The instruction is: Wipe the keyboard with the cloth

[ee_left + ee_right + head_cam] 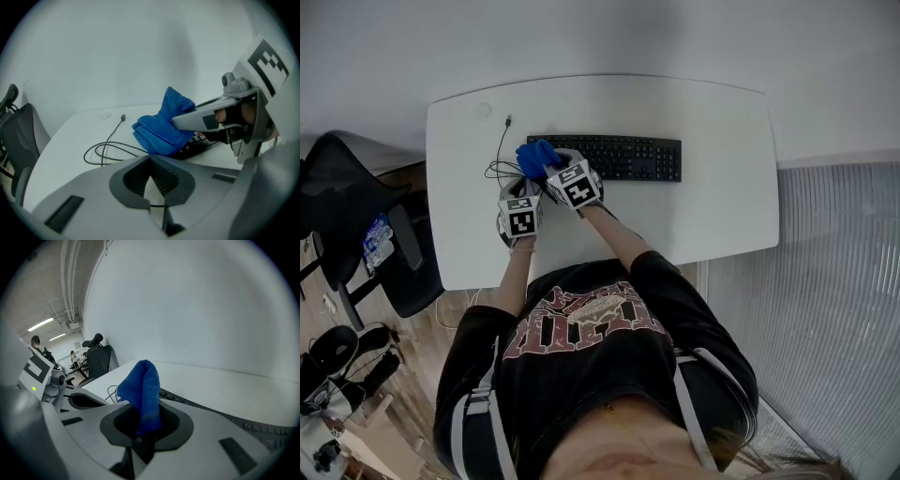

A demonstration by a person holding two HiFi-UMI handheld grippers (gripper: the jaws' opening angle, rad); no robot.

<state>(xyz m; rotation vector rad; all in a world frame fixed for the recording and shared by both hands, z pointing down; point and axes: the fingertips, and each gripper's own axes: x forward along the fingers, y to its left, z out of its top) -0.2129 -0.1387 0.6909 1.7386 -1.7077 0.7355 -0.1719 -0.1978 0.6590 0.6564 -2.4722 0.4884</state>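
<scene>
I am holding the soft blue terry cloth [140, 385] pinched between the clamped jaws of the right gripper [143, 426]. Its folded bulk is lying on the left end of the flat black plastic keyboard [628, 157]. The left gripper [150, 158] is hovering just near-left, jaws pressed together on nothing. A thin black looped cable [108, 149] is lying left of the cloth. The smooth white round-cornered table [722, 197] is showing bare surface right of and nearer than the keyboard.
</scene>
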